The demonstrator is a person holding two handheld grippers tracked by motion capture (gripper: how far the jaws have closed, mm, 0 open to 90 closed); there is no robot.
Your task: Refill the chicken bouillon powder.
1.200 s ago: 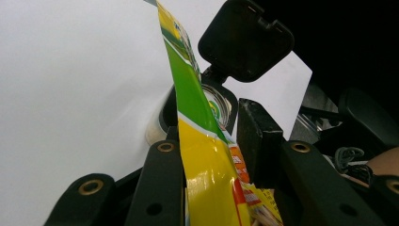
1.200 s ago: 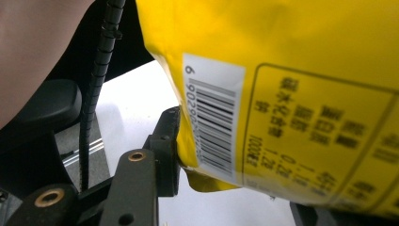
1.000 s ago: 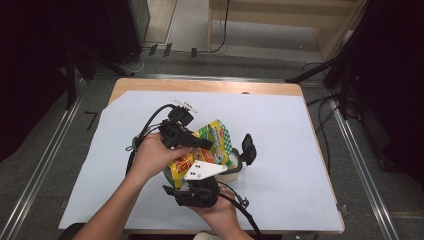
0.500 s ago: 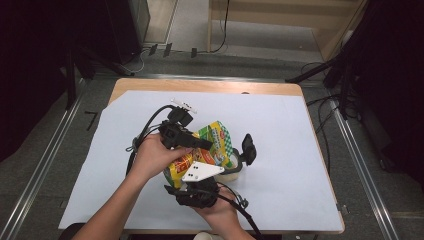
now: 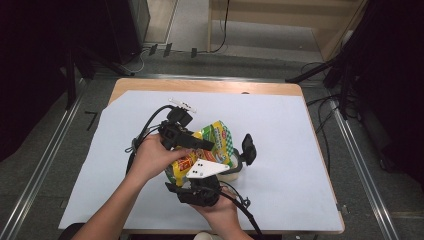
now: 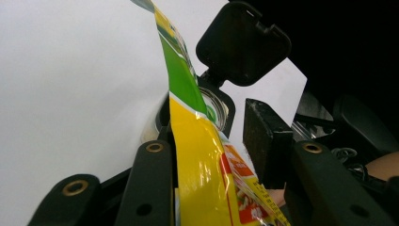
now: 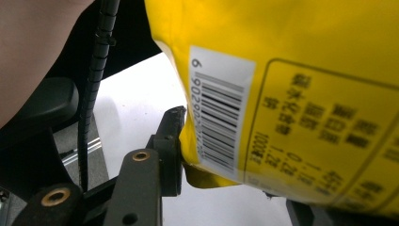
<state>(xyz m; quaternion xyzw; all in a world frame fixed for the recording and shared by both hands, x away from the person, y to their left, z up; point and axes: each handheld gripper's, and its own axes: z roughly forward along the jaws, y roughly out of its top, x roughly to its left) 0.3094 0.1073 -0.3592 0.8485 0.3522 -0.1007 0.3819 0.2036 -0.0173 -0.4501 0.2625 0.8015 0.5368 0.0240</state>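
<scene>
Item: snack packet (image 5: 210, 150), yellow and green printed film, held up above the white worktop (image 5: 300, 150) between both tools, near the person's edge. Nearest, the right hand-held gripper (image 5: 227, 167) has the packet's lower end between its jaws; in the right gripper view the left pad touches the yellow film (image 7: 291, 70) by the crimped seam, while the other pad is hidden, so a firm grip cannot be confirmed. Beyond it, the left hand-held gripper (image 5: 192, 142) straddles the packet edge (image 6: 197, 155); its jaws have just been opening, the right pad clear of the film. Handling, by judgement: light, soft, crinkly, slippery, contents crushable; best taken at the flat sealed seams. Markings: white barcode label (image 7: 219, 113) beginning 6 902; columns of Chinese print too small to read; brand illegible.
</scene>
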